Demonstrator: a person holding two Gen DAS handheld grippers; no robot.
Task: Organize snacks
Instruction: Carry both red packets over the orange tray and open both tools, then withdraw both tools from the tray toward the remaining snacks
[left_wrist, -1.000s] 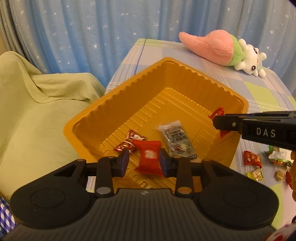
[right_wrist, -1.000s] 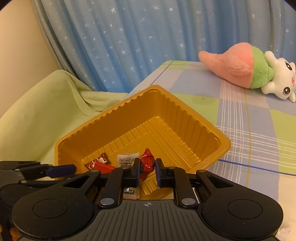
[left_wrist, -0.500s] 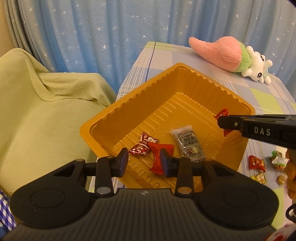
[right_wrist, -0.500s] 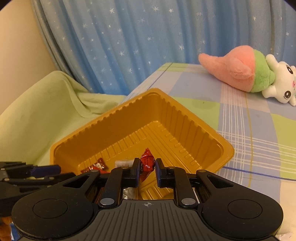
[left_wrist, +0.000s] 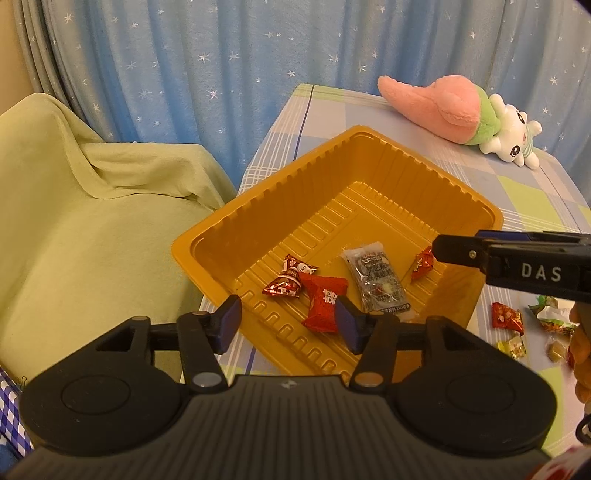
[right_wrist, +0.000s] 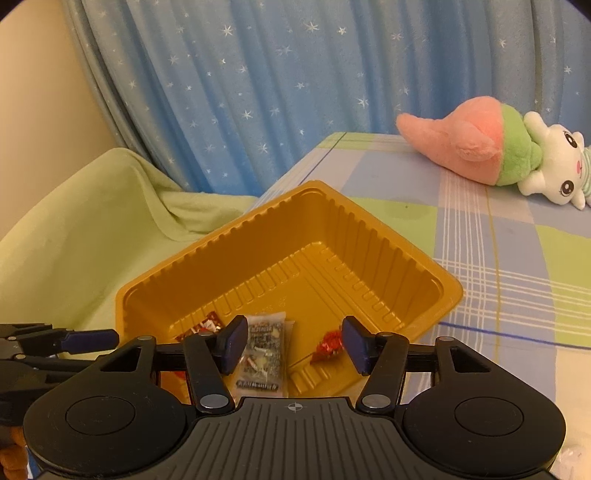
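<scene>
A yellow plastic tray (left_wrist: 258, 206) sits on the checked tablecloth. On its floor lie a red pillow packet (left_wrist: 323, 301), a small red-and-white candy (left_wrist: 290, 282), a clear silver packet (left_wrist: 376, 280) and a small red candy (left_wrist: 423, 263). My left gripper (left_wrist: 288, 323) hangs over the tray's near corner with its jaws opening; the red packet lies below them, untouched. My right gripper (right_wrist: 294, 341) hovers over the tray's other side, jaws opening too, and the small red candy (right_wrist: 328, 345) rests on the floor beneath. Its fingers (left_wrist: 465, 253) reach in from the right in the left wrist view.
Several loose wrapped snacks (left_wrist: 508, 315) lie on the table right of the tray, next to a hand (left_wrist: 580, 347). A pink and green plush toy (right_wrist: 480, 155) lies at the far side. A green-covered seat (left_wrist: 92, 229) stands left of the table, before a blue starred curtain.
Both grippers have opened. The red pillow packet left the left jaws and the small red candy left the right jaws; both now lie on the tray floor.
</scene>
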